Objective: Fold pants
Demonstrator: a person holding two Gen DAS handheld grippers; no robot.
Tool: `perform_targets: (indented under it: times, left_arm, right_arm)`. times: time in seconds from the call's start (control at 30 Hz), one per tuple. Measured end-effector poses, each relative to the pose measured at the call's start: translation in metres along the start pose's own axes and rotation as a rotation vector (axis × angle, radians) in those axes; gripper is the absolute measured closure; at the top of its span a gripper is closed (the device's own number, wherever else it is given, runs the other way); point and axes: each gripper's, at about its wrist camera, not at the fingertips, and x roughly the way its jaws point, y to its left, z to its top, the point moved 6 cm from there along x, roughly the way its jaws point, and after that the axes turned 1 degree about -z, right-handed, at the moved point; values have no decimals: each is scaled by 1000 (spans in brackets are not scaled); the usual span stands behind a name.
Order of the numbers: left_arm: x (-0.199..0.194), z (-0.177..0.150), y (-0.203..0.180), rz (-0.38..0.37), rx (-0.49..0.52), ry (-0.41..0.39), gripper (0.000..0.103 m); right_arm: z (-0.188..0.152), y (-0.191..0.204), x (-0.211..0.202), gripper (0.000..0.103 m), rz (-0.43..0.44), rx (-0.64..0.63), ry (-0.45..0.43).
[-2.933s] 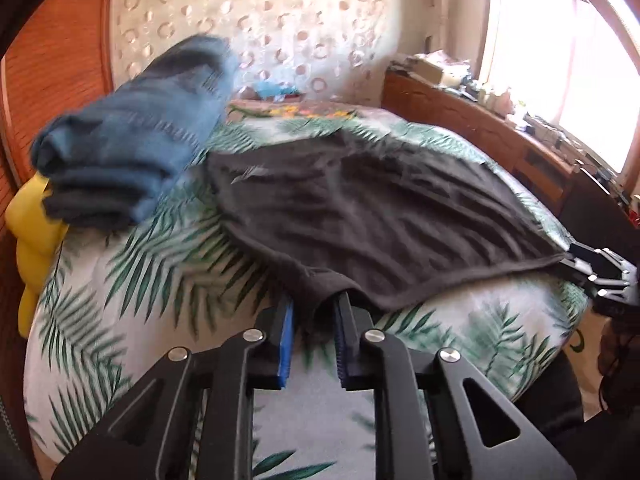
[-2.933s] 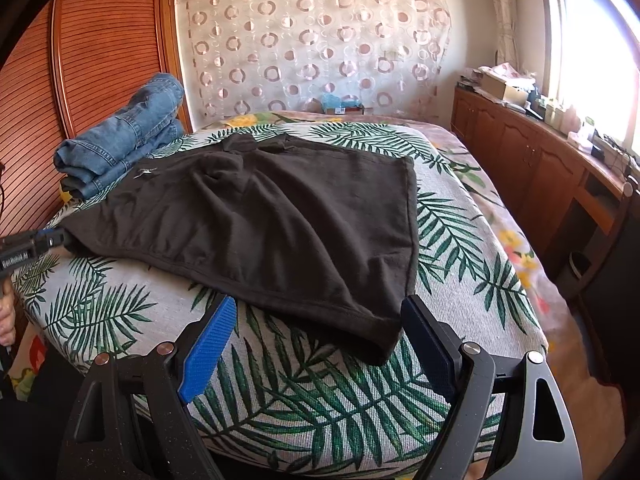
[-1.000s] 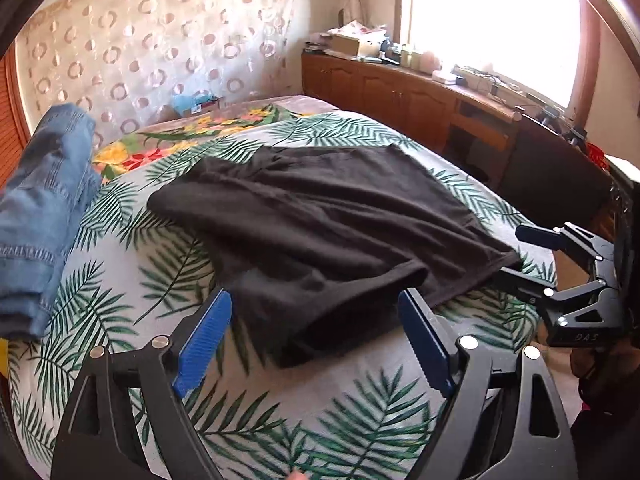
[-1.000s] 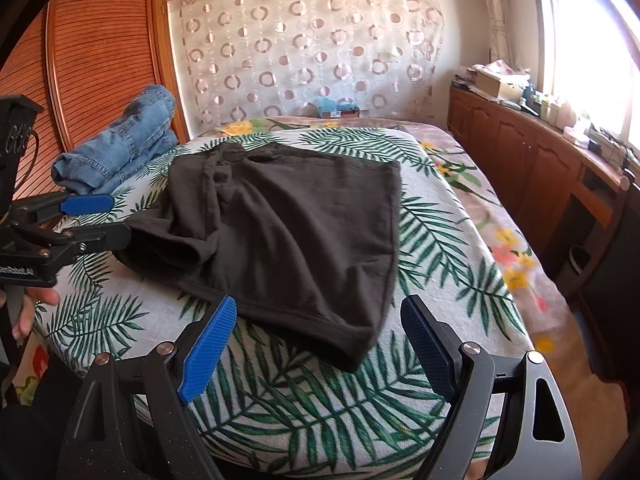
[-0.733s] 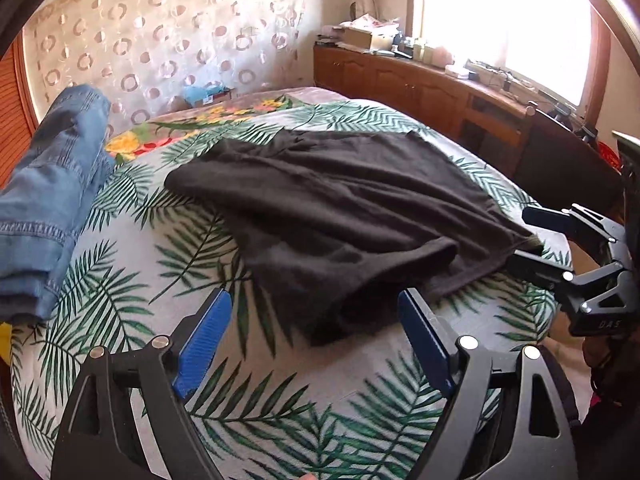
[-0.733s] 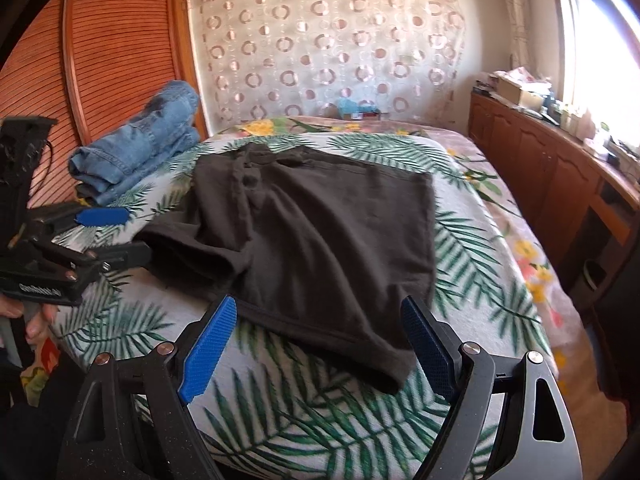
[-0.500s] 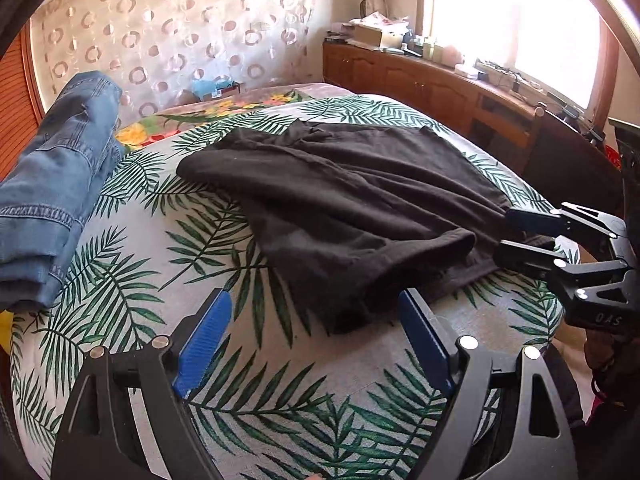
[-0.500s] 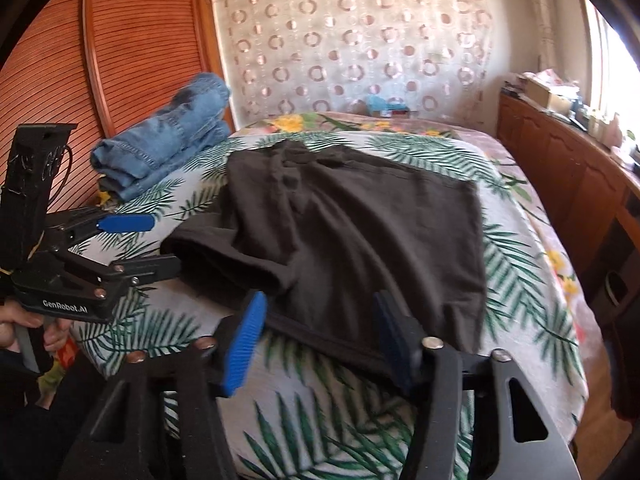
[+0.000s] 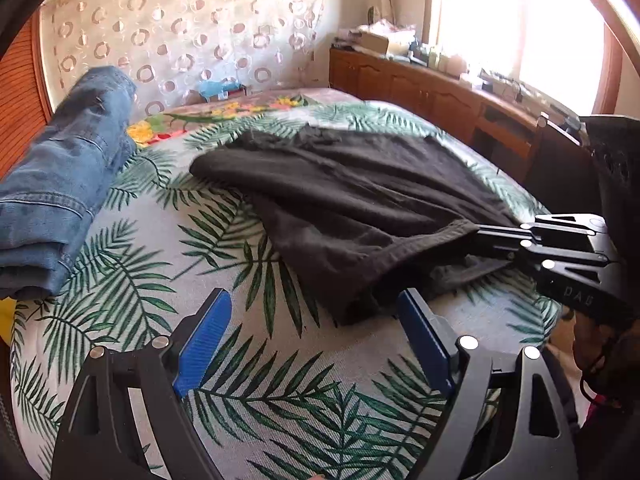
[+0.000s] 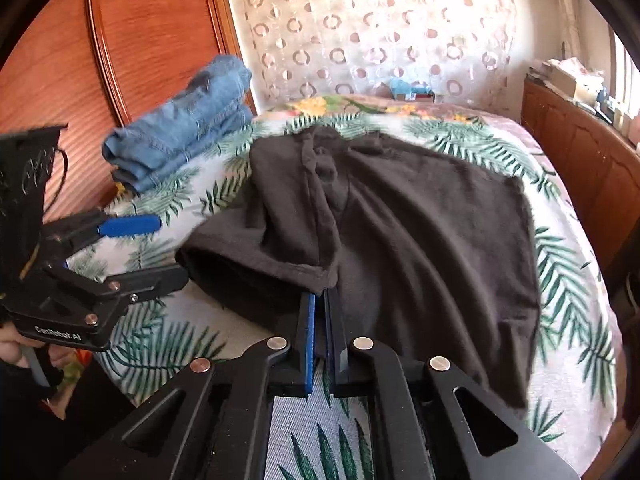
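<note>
On a bed (image 9: 132, 264) covered with a palm-leaf print spread, dark pants (image 9: 360, 200) are laid out, partly doubled over themselves, with one layer lifted across the other. Which part of the garment is waist and which is leg is hard to make out, since the fabric is uniformly dark and bunched at the fold. The underside of the lifted layer is hidden in shadow.

In the right wrist view, the right gripper (image 10: 320, 300) is seen pressed nearly closed, its blue pads (image 10: 309, 320) pinched on a hemmed corner of the pants (image 10: 400, 240); the fabric between the pads is mostly covered by the fingers themselves. In the left wrist view the same gripper (image 9: 476, 236) is shown reaching in from the right edge, level with the bed, its tip buried in the cloth's folded edge.

The left gripper (image 9: 316, 332) is held wide apart, hovering low over the near edge of the bed, with nothing between its blue pads (image 9: 204, 340); the front fold of the pants lies just beyond the gap. From the right wrist view it (image 10: 160, 248) is seen at the left, pointing sideways toward the pants. The hand (image 10: 16, 348) holding it is only partly visible and cut off by the frame edge.

A stack of folded blue jeans (image 9: 60, 192) rests at the bed's far left, well apart from the pants, beside a reddish wooden wardrobe (image 10: 140, 40). A circle-patterned curtain (image 9: 180, 40) and a bright, washed-out window (image 9: 516, 16) are seen behind.
</note>
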Motion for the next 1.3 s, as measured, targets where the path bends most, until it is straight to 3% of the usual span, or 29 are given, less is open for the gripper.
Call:
perform_targets:
  times: [0.3,0.53,0.8,1.3]
  left_arm:
    - [-24,16,-10,-13,16,-53,17]
    - [-11,19,-17,-18,35,-33,17]
    - [3,24,-25,-27,48,-16,17]
    - [23,23,-32,-25,50,18,17]
  right_arm:
    - [0,-12,-58,101,-4,21,-91]
    - [-15,-41,-93,101,-90,52,-113]
    - [-51,-62,-101,101,-144,100,-49]
    - [-57,-62,-116,101,-136,99,16]
